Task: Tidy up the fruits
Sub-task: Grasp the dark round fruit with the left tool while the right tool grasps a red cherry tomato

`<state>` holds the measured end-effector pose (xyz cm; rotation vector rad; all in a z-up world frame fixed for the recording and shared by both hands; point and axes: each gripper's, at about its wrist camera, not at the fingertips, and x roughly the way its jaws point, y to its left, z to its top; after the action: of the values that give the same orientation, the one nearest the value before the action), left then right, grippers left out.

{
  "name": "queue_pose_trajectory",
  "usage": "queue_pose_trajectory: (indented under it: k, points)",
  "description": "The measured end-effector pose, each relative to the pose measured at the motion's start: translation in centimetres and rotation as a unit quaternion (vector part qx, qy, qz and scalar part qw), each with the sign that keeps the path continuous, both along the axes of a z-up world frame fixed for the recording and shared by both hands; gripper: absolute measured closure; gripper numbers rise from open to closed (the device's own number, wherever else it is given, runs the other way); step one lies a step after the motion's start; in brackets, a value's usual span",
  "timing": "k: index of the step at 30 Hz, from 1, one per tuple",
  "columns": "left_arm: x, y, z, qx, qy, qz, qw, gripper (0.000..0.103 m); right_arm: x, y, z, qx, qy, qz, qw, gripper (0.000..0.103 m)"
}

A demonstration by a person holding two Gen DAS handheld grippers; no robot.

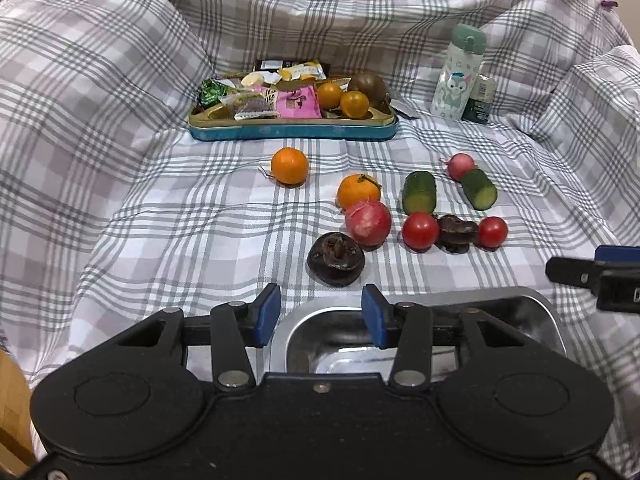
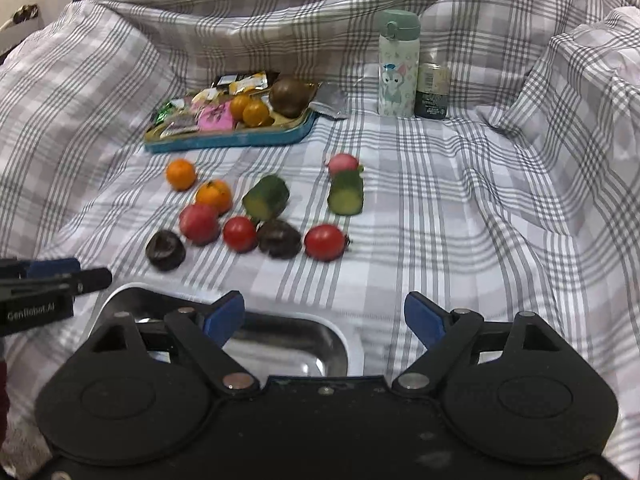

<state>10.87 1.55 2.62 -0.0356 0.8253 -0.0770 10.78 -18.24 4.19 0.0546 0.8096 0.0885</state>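
Left gripper (image 1: 320,312) partly open, right gripper (image 2: 324,316) wide, both empty above a steel tray (image 1: 536,308) at near edge. Loose fruit on checked cloth (image 1: 160,208) just beyond: dark round fruit (image 1: 336,258) nearest, tomatoes (image 1: 420,230) right. Risk: rolling away on soft folds when nudged.

Legible: "GenRobot.AI", white lettering on black body of left gripper (image 2: 94,278), right wrist view. Jar (image 2: 432,92) label and snack wrappers (image 1: 256,100): print unreadable.

Both wrist views angle down, sharing the produce (image 1: 368,222) and steel tray (image 2: 304,338).
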Motion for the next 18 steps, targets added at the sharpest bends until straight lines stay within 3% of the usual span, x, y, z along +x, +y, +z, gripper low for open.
queue_pose_trajectory:
  k: [8, 13, 18]
  points:
    - [1.7, -0.6, -0.7, 0.01, -0.014, -0.032, 0.9993, 0.051, 2.6, -0.4, -1.1, -0.015, -0.031, 0.007, 0.999, 0.014]
    - [2.4, -1.3, -1.3, 0.024, -0.025, -0.061, 0.9976, 0.051, 4.1, -0.9, -1.7, 0.003, -0.045, -0.001, 0.999, 0.028]
    - [3.1, -1.5, -2.4, 0.027, -0.018, -0.066, 0.9973, 0.051, 5.5, -1.3, -2.9, 0.018, -0.038, -0.011, 0.999, 0.034]
